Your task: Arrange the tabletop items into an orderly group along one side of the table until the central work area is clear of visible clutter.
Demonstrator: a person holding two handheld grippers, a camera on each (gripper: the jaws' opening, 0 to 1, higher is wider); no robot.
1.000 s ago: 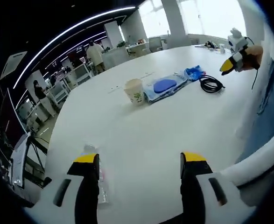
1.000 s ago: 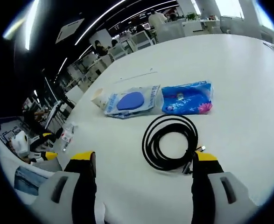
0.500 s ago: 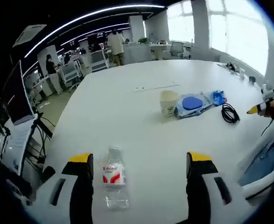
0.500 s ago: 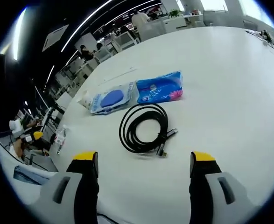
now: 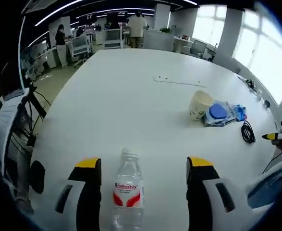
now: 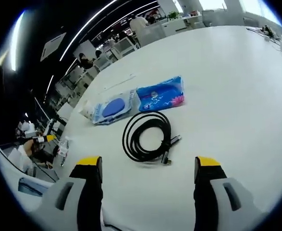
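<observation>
A clear plastic water bottle [image 5: 128, 192] with a red label lies on the white table [image 5: 131, 96] between the jaws of my open left gripper [image 5: 143, 164]. Farther off stand a paper cup [image 5: 199, 105], a clear pack with a blue round thing [image 5: 218, 112], a blue packet [image 5: 240, 112] and a coiled black cable [image 5: 247, 132]. In the right gripper view the coiled cable [image 6: 147, 138] lies just ahead of my open right gripper [image 6: 148, 165], with the blue packet [image 6: 160, 94] and the clear pack [image 6: 110, 108] behind it. The bottle [image 6: 63, 146] is small at the left.
The other gripper [image 5: 277, 136] shows at the right edge of the left gripper view, held by a hand. Thin papers [image 5: 179, 81] lie farther back on the table. Desks, chairs and people fill the office behind. A monitor and stand [image 5: 16, 125] are beside the table's left edge.
The left view has swung so the bottle now lies centred between its jaws and closer. The right view has pulled back slightly from the cable. No item has moved.
</observation>
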